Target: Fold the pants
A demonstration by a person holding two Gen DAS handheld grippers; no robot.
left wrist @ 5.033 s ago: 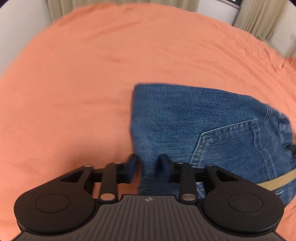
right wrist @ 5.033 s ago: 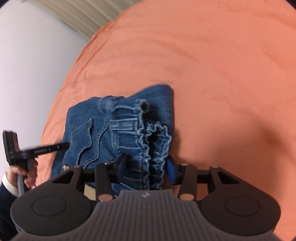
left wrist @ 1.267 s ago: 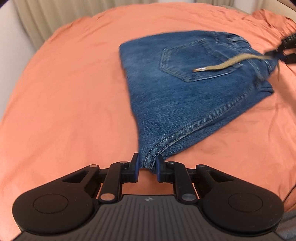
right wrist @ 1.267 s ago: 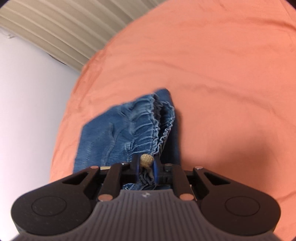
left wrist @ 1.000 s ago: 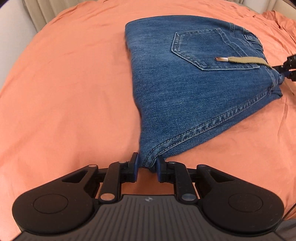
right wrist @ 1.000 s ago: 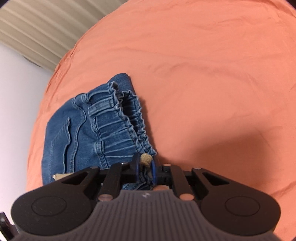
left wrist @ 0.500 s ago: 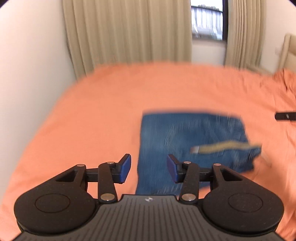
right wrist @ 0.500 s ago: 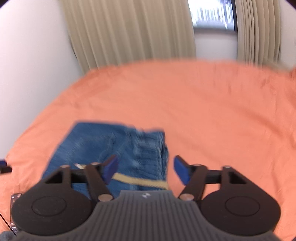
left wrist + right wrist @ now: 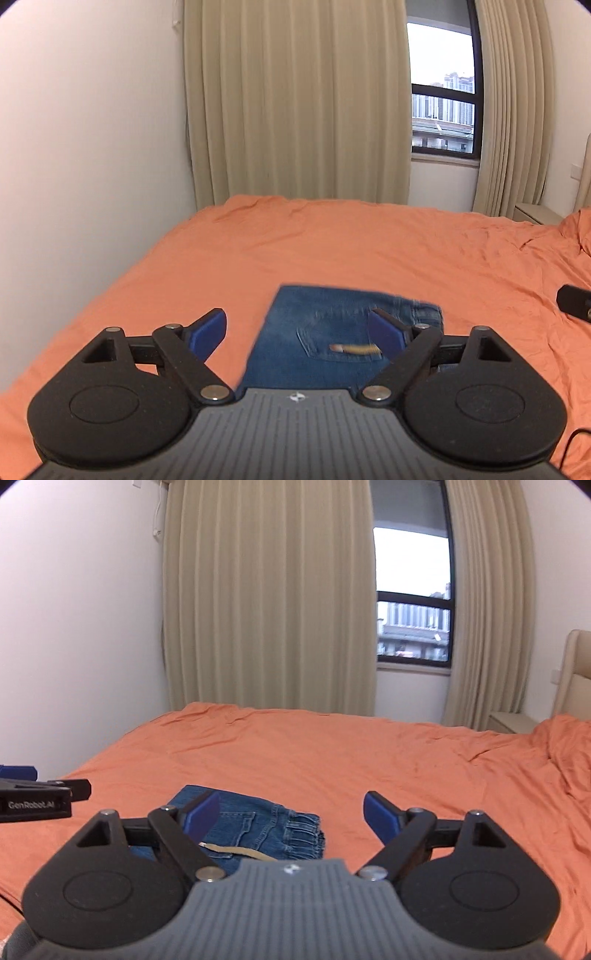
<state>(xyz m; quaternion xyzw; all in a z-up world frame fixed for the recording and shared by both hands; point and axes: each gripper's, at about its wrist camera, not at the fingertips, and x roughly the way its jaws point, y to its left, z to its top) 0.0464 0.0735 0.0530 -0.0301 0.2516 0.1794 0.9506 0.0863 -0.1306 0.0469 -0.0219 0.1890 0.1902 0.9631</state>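
Observation:
The blue jeans lie folded into a small flat rectangle on the orange bed, back pocket up, with a tan drawstring across the top. They also show in the right wrist view. My left gripper is open and empty, raised above and behind the jeans. My right gripper is open and empty, raised over the jeans' waistband side. The left gripper's body shows at the left edge of the right wrist view.
Beige curtains and a window stand behind the bed. A white wall runs along the left. A rumpled sheet and a headboard are at the right. The right gripper's tip shows at the right edge.
Both grippers let go of the jeans, opened wide and lifted up and back. The jeans now lie flat on the bed.

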